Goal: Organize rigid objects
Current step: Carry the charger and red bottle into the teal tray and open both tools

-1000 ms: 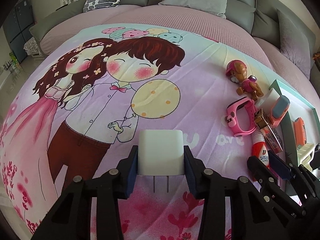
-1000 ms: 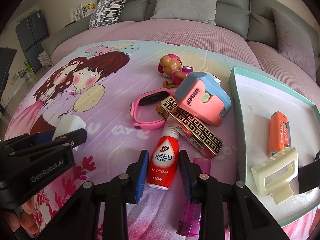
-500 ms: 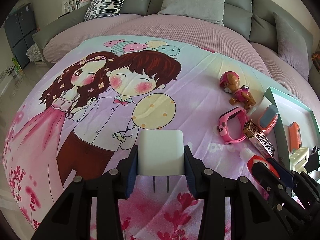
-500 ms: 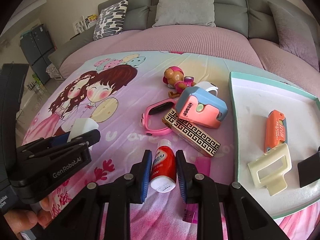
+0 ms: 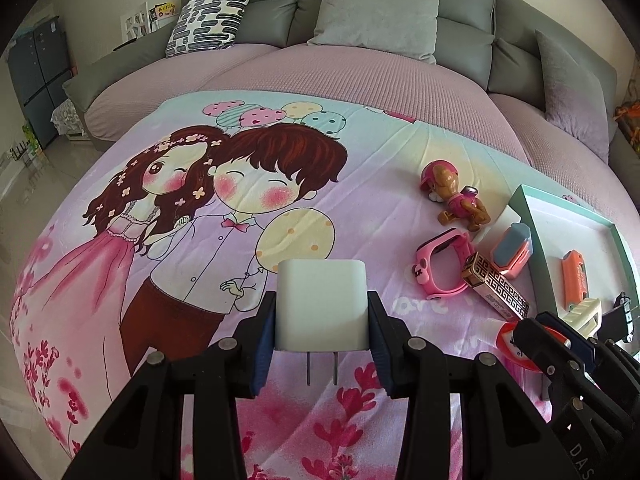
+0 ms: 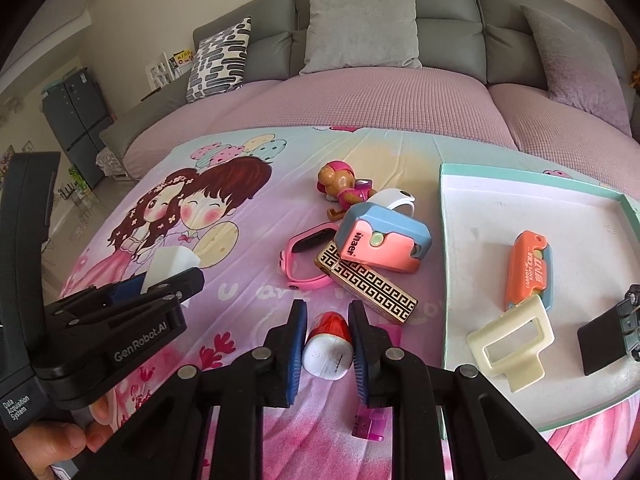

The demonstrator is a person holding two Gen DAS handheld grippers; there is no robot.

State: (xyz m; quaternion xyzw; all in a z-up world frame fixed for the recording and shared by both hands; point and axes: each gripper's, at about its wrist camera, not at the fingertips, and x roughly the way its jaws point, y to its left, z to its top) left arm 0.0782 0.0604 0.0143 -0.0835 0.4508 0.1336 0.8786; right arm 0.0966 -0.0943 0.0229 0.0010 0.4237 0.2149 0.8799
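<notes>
My left gripper (image 5: 322,312) is shut on a white plug-in charger (image 5: 321,304), prongs toward the camera, held above the cartoon blanket. It also shows in the right wrist view (image 6: 170,266). My right gripper (image 6: 327,334) is shut on a small red-and-white bottle (image 6: 329,346), lifted off the blanket with its white base toward the camera. In the left wrist view the bottle (image 5: 510,338) shows at the right. A teal-rimmed white tray (image 6: 500,208) lies to the right, holding an orange cutter (image 6: 528,268), a cream clip (image 6: 512,344) and a black item (image 6: 608,332).
On the blanket lie a puppy toy (image 6: 344,186), a pink watch (image 6: 306,256), a gold patterned box (image 6: 368,284), a pink-and-blue case (image 6: 384,238) and a magenta lighter (image 6: 372,426). A grey sofa with cushions (image 6: 360,28) stands behind.
Both grippers have risen and pulled back. The right one has lifted the bottle off the blanket and tipped it, so its base now faces the camera. The charger stays gripped.
</notes>
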